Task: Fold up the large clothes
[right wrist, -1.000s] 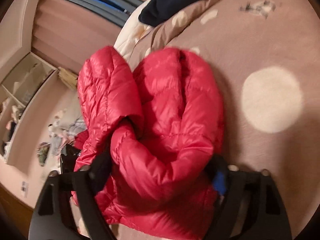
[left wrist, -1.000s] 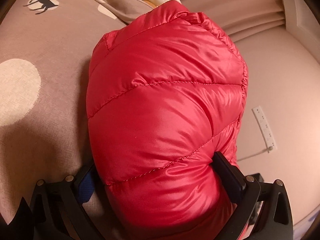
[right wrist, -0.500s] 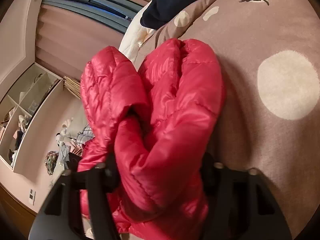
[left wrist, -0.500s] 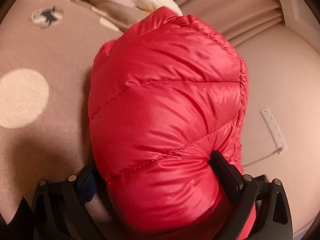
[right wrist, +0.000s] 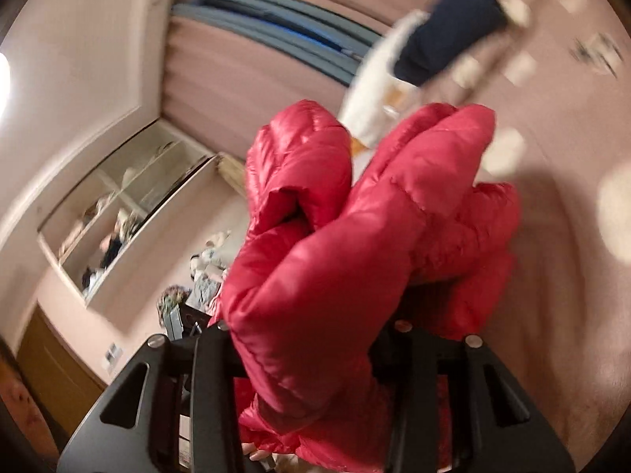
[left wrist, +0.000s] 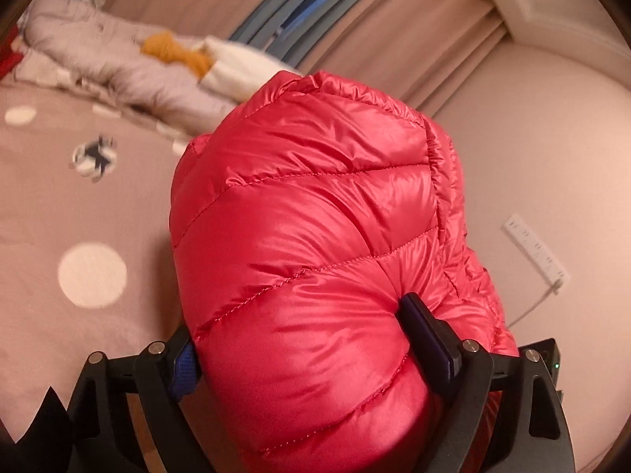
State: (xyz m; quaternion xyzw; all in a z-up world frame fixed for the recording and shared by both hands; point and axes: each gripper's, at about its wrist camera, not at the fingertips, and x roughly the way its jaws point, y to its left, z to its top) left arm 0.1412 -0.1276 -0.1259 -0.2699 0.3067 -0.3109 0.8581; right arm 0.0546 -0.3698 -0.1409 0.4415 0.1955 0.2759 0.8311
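A red quilted puffer jacket [left wrist: 315, 244] fills the left wrist view, bunched into a thick roll above the pink bedspread [left wrist: 79, 205]. My left gripper [left wrist: 299, 339] is shut on the jacket, its jaws pressing into the padding from both sides. In the right wrist view the same jacket [right wrist: 335, 244] hangs in folded lobes, lifted off the bed. My right gripper [right wrist: 303, 339] is shut on a thick fold of it. The fingertips of both grippers are hidden in the fabric.
The bedspread has white dots [left wrist: 92, 274] and a deer print. A grey duvet [left wrist: 118, 67] and white bedding [right wrist: 374, 106] with a dark garment [right wrist: 449, 27] lie at the bed's far end. A power strip [left wrist: 536, 248] lies on the floor. Shelves [right wrist: 118, 213] stand at the left.
Both grippers have lifted the jacket up off the bed and tilted upward. The right gripper's jaws have closed tighter on the fold. More of the room and curtains shows now.
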